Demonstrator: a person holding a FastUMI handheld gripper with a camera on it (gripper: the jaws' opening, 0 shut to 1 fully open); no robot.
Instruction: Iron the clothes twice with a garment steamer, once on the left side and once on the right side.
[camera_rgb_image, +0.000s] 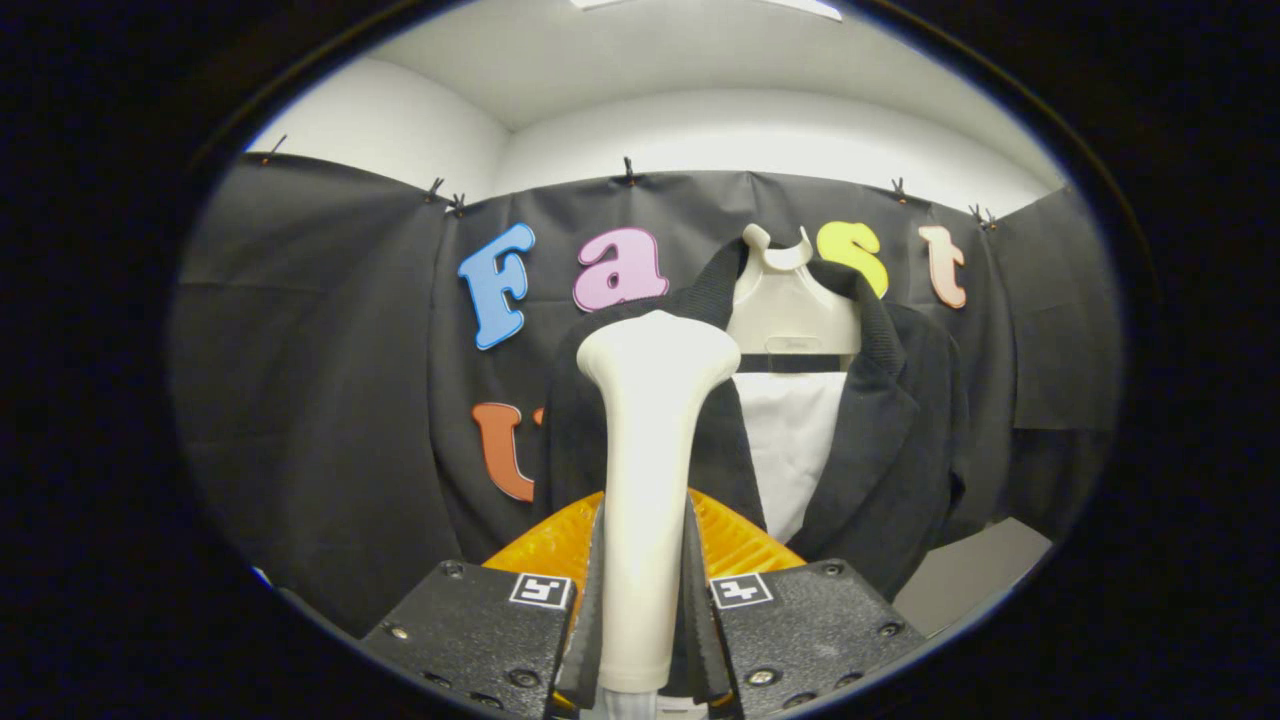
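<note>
The gripper (645, 600) is clamped on the white garment steamer (650, 440), both fingers pressing its upright handle. Just beyond its head hangs the black jacket (890, 420) on a pale hanger (790, 300), over a white shirt (790, 450).

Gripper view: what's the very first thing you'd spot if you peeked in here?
The big pale garment steamer stands upright in the middle, clamped between the two fingers of the gripper, which press on its handle from both sides. Just beyond its wide head hangs a dark jacket on a cream hanger form, with a white shirt front showing between the lapels.
</note>
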